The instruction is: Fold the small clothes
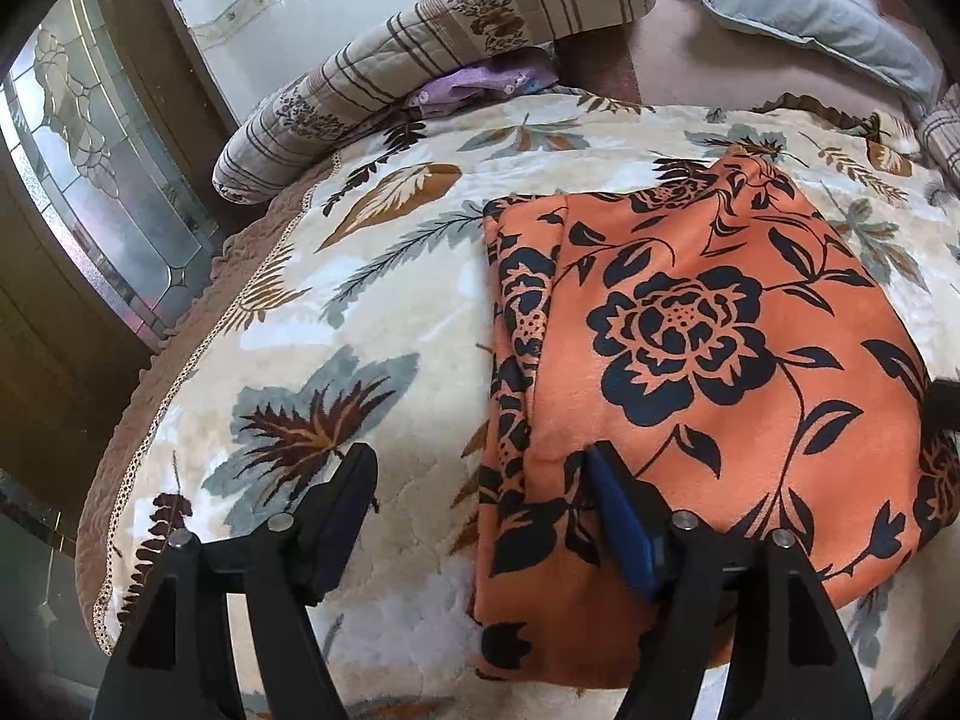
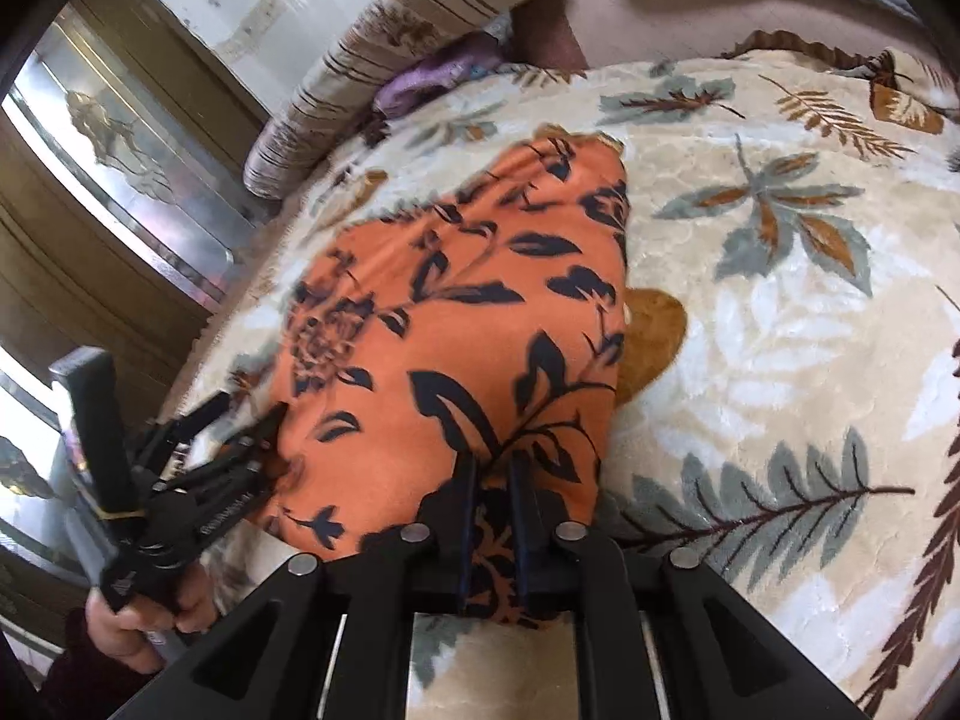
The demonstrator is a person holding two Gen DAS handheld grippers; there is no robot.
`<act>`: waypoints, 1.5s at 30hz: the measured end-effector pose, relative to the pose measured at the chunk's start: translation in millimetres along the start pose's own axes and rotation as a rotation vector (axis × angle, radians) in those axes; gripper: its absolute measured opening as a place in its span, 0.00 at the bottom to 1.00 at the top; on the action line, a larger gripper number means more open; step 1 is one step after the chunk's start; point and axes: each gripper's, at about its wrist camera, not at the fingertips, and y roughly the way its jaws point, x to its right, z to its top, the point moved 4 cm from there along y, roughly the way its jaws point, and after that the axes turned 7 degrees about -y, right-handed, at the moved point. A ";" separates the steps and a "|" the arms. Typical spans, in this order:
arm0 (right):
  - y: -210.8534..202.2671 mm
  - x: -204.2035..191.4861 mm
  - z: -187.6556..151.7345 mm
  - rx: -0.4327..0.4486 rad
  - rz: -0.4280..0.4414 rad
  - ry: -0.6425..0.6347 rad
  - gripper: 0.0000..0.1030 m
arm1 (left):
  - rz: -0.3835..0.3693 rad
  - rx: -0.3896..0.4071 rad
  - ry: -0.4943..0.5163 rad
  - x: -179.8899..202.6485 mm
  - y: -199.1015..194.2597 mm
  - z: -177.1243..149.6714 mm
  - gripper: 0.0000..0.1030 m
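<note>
An orange garment with black flowers [image 1: 690, 330] lies folded lengthwise on a cream leaf-print blanket [image 1: 360, 312]. My left gripper [image 1: 480, 480] is open, its jaws straddling the garment's near left edge, one finger on the blanket, one on the cloth. In the right wrist view the same orange garment [image 2: 456, 324] runs away from me. My right gripper [image 2: 493, 483] is shut on the garment's near edge, with cloth pinched between its fingers. The left gripper [image 2: 252, 426] shows at the garment's left side, held by a hand.
A striped rolled quilt [image 1: 432, 54] lies along the far left of the bed, with a purple garment [image 1: 474, 84] tucked beside it. A grey pillow [image 1: 810, 12] is at the far right. The bed edge [image 1: 150, 396] and a glass door [image 1: 90, 180] are to the left.
</note>
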 end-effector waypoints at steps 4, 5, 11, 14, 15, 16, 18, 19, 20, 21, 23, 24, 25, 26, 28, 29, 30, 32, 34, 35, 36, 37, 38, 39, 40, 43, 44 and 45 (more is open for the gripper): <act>-9.7 -3.2 6.0 0.064 0.052 0.024 0.69 | -0.003 0.001 0.014 -0.1 -4.2 1.5 0.71; -14.8 -3.3 7.6 0.100 0.072 0.038 0.76 | -0.004 0.002 0.018 0.3 -5.6 1.7 0.71; -31.0 0.2 17.7 0.176 0.090 0.049 0.76 | -0.033 0.024 0.017 2.0 -17.7 6.4 0.71; -32.8 5.7 21.4 0.190 0.091 0.071 0.76 | -0.043 0.045 0.021 4.3 -24.7 11.3 0.71; -32.6 7.9 22.7 0.191 0.091 0.075 0.76 | -0.048 0.050 0.020 5.0 -26.7 12.9 0.71; -33.0 9.4 22.6 0.190 0.092 0.078 0.76 | -0.053 0.056 0.019 5.6 -28.6 14.9 0.71; -32.6 12.6 22.8 0.187 0.091 0.085 0.76 | -0.060 0.063 0.018 6.5 -31.4 17.9 0.71; -32.2 14.4 23.1 0.185 0.089 0.088 0.76 | -0.066 0.064 0.018 7.0 -32.1 19.6 0.71; -31.8 15.5 23.3 0.184 0.088 0.091 0.76 | -0.070 0.065 0.017 7.5 -32.3 20.3 0.71; -30.8 16.7 23.8 0.180 0.086 0.094 0.76 | -0.074 0.065 0.017 7.9 -31.9 21.2 0.71; -28.8 19.1 24.1 0.172 0.086 0.100 0.76 | -0.080 0.061 0.017 9.1 -30.4 22.4 0.72; -27.2 20.6 24.5 0.167 0.085 0.105 0.76 | -0.084 0.056 0.016 9.4 -29.0 22.4 0.72; -26.3 22.2 24.7 0.162 0.083 0.108 0.76 | -0.089 0.049 0.013 9.7 -26.8 22.7 0.72; -24.9 23.7 24.7 0.157 0.081 0.112 0.76 | -0.092 0.044 0.012 9.8 -24.8 22.6 0.72; -20.5 28.3 24.7 0.143 0.076 0.126 0.76 | -0.105 0.030 0.008 10.7 -20.8 22.6 0.72; -18.1 31.2 24.7 0.135 0.075 0.136 0.76 | -0.117 0.018 0.003 11.0 -18.3 22.6 0.72; -15.5 34.3 24.5 0.126 0.075 0.149 0.76 | -0.137 0.003 -0.001 11.4 -15.8 22.3 0.72; -10.8 41.0 24.3 0.112 0.081 0.177 0.76 | -0.233 -0.062 -0.006 13.3 -7.7 21.6 0.72; -5.5 48.8 24.1 0.097 0.091 0.210 0.76 | -0.325 -0.136 -0.020 11.6 1.9 20.5 0.72; -1.3 54.4 23.8 0.084 0.101 0.235 0.76 | -0.370 -0.171 -0.033 8.9 7.1 20.6 0.72; 2.0 58.2 23.8 0.073 0.111 0.254 0.76 | -0.421 -0.209 -0.052 5.1 12.7 20.8 0.72; 6.9 63.3 23.0 0.060 0.132 0.283 0.76 | -0.479 -0.251 -0.080 0.1 19.3 20.9 0.72; 10.8 66.6 22.6 0.049 0.149 0.305 0.76 | -0.528 -0.285 -0.108 -5.6 25.3 21.3 0.72; 15.7 69.8 21.9 0.036 0.170 0.327 0.76 | -0.561 -0.307 -0.133 -10.9 29.8 22.5 0.72; 21.9 72.7 21.4 0.019 0.193 0.349 0.76 | -0.588 -0.323 -0.158 -17.0 34.7 23.6 0.72; 37.9 75.9 19.8 -0.015 0.240 0.383 0.76 | -0.671 -0.392 -0.209 -26.1 49.6 22.0 0.72; 44.0 75.7 19.3 -0.029 0.260 0.391 0.76 | -0.701 -0.422 -0.220 -25.8 54.5 20.1 0.72; 51.4 75.1 18.7 -0.044 0.282 0.399 0.76 | -0.730 -0.445 -0.232 -24.4 58.6 18.3 0.72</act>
